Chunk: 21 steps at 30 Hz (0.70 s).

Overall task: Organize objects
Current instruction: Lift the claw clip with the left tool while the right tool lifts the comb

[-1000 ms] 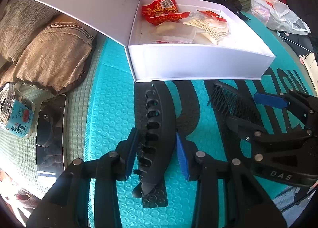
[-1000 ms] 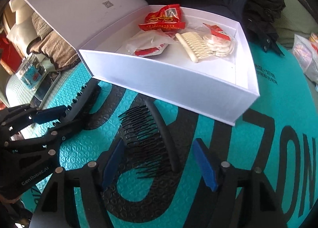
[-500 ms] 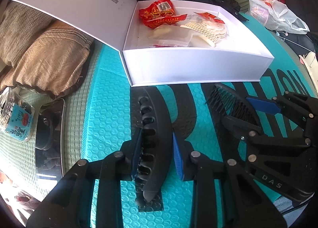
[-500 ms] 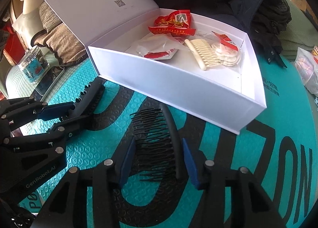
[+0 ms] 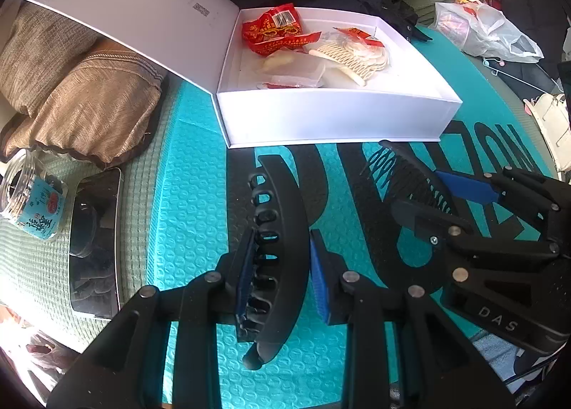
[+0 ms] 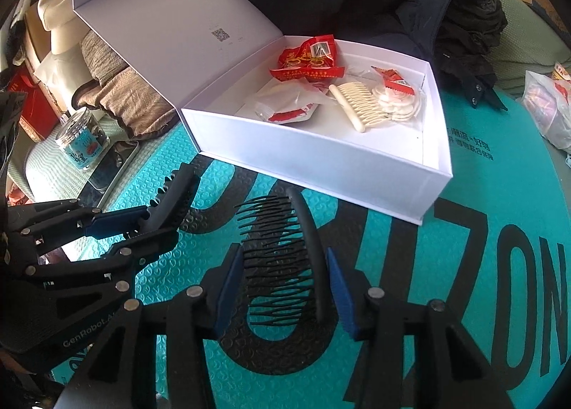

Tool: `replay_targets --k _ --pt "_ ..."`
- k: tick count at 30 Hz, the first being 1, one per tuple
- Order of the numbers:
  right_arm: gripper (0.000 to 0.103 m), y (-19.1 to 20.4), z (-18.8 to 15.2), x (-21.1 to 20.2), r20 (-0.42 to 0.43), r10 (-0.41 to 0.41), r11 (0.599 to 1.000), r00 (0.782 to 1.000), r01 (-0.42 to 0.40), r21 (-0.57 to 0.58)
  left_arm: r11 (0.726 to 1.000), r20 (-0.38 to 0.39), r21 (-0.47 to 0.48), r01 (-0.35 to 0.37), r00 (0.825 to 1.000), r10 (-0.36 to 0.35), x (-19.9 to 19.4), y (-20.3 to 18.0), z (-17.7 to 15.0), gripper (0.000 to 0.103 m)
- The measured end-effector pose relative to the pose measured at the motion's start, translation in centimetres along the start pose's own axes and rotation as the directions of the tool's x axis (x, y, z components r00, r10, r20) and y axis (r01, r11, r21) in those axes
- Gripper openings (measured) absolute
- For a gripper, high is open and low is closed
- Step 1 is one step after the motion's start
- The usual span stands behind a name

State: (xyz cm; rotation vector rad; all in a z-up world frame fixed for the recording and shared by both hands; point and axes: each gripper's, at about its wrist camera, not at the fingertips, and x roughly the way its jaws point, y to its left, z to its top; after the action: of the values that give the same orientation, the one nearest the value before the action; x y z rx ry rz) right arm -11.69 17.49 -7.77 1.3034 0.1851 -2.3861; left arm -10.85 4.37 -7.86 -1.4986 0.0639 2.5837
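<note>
My left gripper (image 5: 280,275) is clamped on one black hair clip (image 5: 282,248) over the teal mat (image 5: 189,195); its lower tip is hidden behind my fingers. My right gripper (image 6: 283,293) pinches one black comb (image 6: 285,255), tooth ends obscured. The white box (image 6: 321,159) holds one cream comb (image 6: 360,105) and two red packets (image 6: 310,61); its clear wrappers are hard to count.

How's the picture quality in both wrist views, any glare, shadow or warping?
Left wrist view: strong fisheye bending of the white box, dark corners, sharp focus, reflections on the phone screen. Right wrist view: same warping, bright daylight on the box lid, black comb crisp, its teeth casting fine shadows on the mat.
</note>
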Motion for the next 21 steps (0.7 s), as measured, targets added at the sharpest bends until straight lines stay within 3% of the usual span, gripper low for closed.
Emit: replay_targets --k 21 --pt "0.048 1.8 -1.3 -9.9 0.154 -0.036 0.999 0.987 0.034 0.013 0.996 0.14 0.084 0.01 0.99 -0.022 -9.7 -3.0 -0.1 0.028"
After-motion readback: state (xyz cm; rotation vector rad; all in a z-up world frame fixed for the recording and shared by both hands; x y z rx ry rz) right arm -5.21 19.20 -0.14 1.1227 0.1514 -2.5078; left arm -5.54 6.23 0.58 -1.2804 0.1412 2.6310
